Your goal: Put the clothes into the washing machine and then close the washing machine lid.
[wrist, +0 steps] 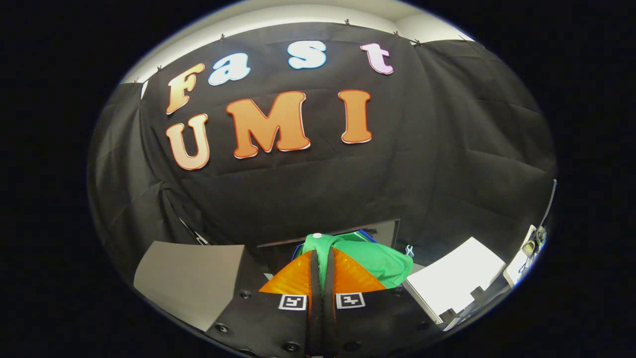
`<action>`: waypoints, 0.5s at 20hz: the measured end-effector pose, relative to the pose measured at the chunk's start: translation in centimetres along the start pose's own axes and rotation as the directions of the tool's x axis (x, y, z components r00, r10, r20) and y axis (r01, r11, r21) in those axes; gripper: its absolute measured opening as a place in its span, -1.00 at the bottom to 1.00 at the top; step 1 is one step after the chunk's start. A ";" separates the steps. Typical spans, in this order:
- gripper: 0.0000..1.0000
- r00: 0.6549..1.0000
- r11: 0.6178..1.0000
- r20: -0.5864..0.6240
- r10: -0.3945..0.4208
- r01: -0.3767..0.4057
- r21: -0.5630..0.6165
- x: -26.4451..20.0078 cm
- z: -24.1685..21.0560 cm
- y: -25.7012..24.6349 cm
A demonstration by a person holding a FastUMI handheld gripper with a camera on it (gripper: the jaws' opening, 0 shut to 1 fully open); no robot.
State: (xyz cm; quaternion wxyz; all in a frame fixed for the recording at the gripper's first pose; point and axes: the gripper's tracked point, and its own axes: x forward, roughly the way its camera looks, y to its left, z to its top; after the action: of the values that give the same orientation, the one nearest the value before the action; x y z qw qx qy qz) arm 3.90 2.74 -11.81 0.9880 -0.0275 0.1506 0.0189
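Between the near-closed fingers of the gripper (322, 258), a pinched fold of soft, rumpled green garment (377, 258).

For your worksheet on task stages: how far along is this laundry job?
Done: the gripper has picked up the green garment, its fingers shut on the cloth. In hand: carrying it, raised before the booth's wall. Left: dropping it into the washing machine and closing the lid.
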 end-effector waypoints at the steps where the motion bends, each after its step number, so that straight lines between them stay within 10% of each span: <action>1: -0.84 1.000 1.000 -0.009 -0.015 0.015 0.001 0.5 -0.7 -0.9; 10: -0.84 0.984 0.996 -0.164 -0.073 0.080 0.034 6.1 -8.7 -3.9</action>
State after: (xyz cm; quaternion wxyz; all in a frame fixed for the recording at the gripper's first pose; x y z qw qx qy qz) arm 7.33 -1.52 -21.74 0.9728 -0.0149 0.2298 -0.0244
